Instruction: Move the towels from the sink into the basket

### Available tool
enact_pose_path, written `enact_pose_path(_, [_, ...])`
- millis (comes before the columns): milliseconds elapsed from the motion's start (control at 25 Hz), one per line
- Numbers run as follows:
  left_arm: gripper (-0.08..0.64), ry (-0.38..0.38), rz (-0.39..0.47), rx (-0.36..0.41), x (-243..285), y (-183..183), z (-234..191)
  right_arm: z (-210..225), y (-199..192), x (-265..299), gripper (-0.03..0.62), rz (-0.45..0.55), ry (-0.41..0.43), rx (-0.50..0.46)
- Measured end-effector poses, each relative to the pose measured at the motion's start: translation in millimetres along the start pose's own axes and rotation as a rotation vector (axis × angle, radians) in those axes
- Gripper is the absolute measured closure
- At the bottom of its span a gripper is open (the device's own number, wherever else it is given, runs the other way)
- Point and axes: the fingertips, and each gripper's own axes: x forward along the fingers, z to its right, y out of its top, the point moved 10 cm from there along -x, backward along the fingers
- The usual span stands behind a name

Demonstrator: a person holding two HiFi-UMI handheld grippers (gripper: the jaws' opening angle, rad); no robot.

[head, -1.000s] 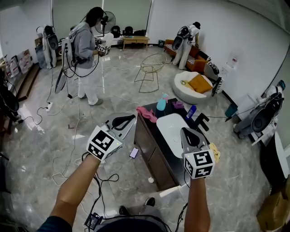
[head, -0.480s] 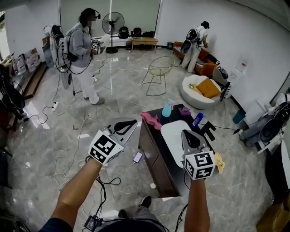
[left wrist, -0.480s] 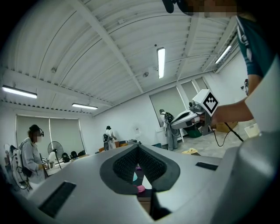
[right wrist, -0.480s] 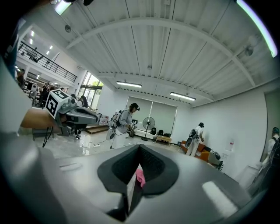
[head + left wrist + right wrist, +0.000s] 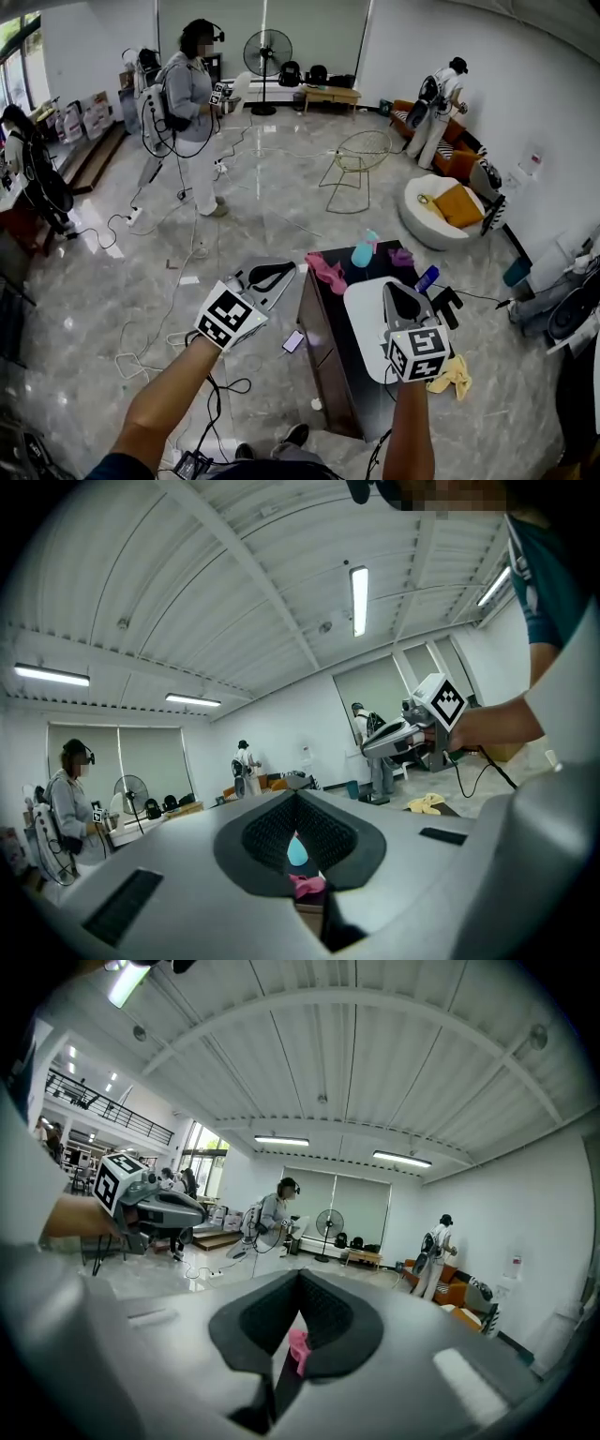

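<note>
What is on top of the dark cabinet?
A white sink, a pink towel at the corner, a teal bottle, a purple cloth and a blue bottle. The right gripper covers part of the sink, so what lies there cannot be seen.

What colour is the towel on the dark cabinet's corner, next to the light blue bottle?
The towel is pink; the head view shows it best.
</note>
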Motion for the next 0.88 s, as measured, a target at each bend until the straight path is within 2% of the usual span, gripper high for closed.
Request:
enact_pose_path(560, [0.554,0.082,-0.051,0.005,51.9,1.8,-18.6,62.3,-3.7,53.3,0.583,0.025,0.081,0.014])
enact_pose_path(880, [0.554,0.073,-0.055,0.010,83.2,-3.3,-16.1,82.8,-17.6,58.0,0.582,0.018,0.082,0.014])
